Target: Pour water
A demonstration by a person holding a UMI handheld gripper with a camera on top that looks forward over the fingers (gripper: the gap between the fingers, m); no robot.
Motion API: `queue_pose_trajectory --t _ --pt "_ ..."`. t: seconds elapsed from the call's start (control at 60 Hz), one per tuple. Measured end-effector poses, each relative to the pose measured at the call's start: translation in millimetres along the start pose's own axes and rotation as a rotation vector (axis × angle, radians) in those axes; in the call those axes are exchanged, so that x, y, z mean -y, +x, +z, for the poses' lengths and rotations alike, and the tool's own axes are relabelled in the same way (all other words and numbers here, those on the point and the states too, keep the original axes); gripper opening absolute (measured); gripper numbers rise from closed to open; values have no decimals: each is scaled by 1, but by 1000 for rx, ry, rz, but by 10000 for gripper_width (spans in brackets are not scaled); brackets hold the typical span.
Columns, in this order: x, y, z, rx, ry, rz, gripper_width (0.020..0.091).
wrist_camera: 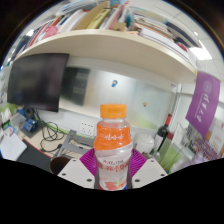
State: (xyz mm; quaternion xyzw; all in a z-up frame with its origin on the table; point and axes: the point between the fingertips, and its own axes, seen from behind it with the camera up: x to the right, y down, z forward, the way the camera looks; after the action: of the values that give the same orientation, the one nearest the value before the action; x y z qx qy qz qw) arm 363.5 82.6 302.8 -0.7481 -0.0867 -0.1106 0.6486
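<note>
An upright plastic bottle [113, 145] with an orange cap and a white and orange label stands between my gripper's [112, 168] fingers. Both magenta pads [88, 163] press against its sides, so the gripper is shut on it. The bottle appears lifted, with the room's far side behind it at cap height. Its lower part is hidden below the fingers. No cup or other vessel shows.
A dark monitor [38, 80] hangs at the left above a cluttered desk [30, 128] with cables. A white shelf [110, 42] loaded with books runs overhead. A purple banner [203, 103] stands at the right, with dark bottles [163, 137] below it.
</note>
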Motion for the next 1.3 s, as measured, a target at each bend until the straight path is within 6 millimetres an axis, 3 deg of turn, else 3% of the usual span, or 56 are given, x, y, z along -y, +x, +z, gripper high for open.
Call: queue_pose_trajectory --t 0.133,0.467,0.633,0.717,0.85,0.967,1.067,1.15,1.217,1.3 --pt "-31 -2 18 15 -15 175 369" --pt "-102 -25 58 92 -56 165 378" --pt "-101 -20 56 75 -28 173 397" --pt "-102 -19 54 64 -36 179 480" --pt "-107 -20 49 57 -85 204 552" --pt "-117 -20 35 43 -143 232 707" --pt "-122 -18 8 4 -172 209 723" --pt "-122 -21 -25 -26 -200 186 780" --pt "-113 -34 -54 -14 -218 213 782" --pt "-87 -47 -85 -10 -204 224 791"
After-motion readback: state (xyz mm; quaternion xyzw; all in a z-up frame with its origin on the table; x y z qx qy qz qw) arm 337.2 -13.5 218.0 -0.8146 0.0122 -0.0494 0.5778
